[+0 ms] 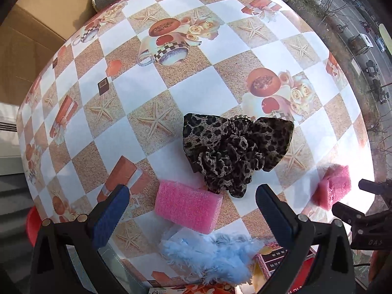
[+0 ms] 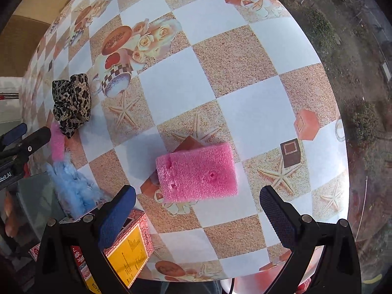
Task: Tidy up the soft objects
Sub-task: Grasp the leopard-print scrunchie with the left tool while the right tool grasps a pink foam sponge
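Blue ribbed pads line both grippers, and the left gripper (image 1: pixel 192 210) and right gripper (image 2: pixel 197 207) each hover spread wide, grasping nothing. At the table's (image 1: pixel 196 93) near edge lies a fluffy blue cloth (image 1: pixel 208 257) beside a printed carton (image 2: pixel 129 247). Just past it sits a porous pink foam block (image 1: pixel 187 207) touching a crumpled leopard-print scrunchie (image 1: pixel 235 152); a second pink block (image 2: pixel 198 170) lies toward the right edge.

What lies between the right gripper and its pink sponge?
Nothing: in the right wrist view, only bare tablecloth separates the open right gripper from the pink sponge.
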Available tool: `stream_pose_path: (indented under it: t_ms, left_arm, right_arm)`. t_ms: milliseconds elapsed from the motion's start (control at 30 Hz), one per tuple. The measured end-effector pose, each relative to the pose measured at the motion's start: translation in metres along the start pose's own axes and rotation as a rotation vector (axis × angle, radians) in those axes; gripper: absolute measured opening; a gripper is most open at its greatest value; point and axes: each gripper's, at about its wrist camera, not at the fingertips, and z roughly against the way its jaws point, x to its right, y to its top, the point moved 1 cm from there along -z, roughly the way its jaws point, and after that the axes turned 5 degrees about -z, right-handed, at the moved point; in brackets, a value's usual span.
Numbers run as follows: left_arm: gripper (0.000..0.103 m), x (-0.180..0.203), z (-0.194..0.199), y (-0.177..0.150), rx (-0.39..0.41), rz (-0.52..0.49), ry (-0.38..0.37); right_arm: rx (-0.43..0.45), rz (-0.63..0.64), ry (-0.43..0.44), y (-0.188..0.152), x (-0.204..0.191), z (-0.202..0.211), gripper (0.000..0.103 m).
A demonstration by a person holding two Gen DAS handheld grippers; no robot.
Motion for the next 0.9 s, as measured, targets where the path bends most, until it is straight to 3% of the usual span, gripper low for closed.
stream_pose_path:
  t_ms: [233,400,500,700,900]
  left_arm:
    - [0.103,0.013,-0.03,0.03,-0.064,0.001,-0.009]
    - [0.103,0.02,-0.053,0.04,-0.104,-0.002,-0.011]
    - [0.103,0.02,-0.065,0.042,-0.131,-0.007,-0.008]
    - [0.103,0.003,-0.072,0.042,-0.143,0.057,-0.095]
    - [0.103,-0.007,-0.072,0.036,-0.15,0.081,-0.097]
  right_arm:
    - [0.037,0.121,-0.152,-0.005,-0.026,-0.024,0.102]
    - [0.031,0.141,-0.201,-0.009,-0.028,-0.039,0.102]
    - [0.046,0.138,-0.188,-0.011,-0.028,-0.039,0.103]
    - [0.064,0.129,-0.185,-0.01,-0.029,-0.037,0.103]
    - [0.081,0.133,-0.181,-0.012,-0.02,-0.034,0.103]
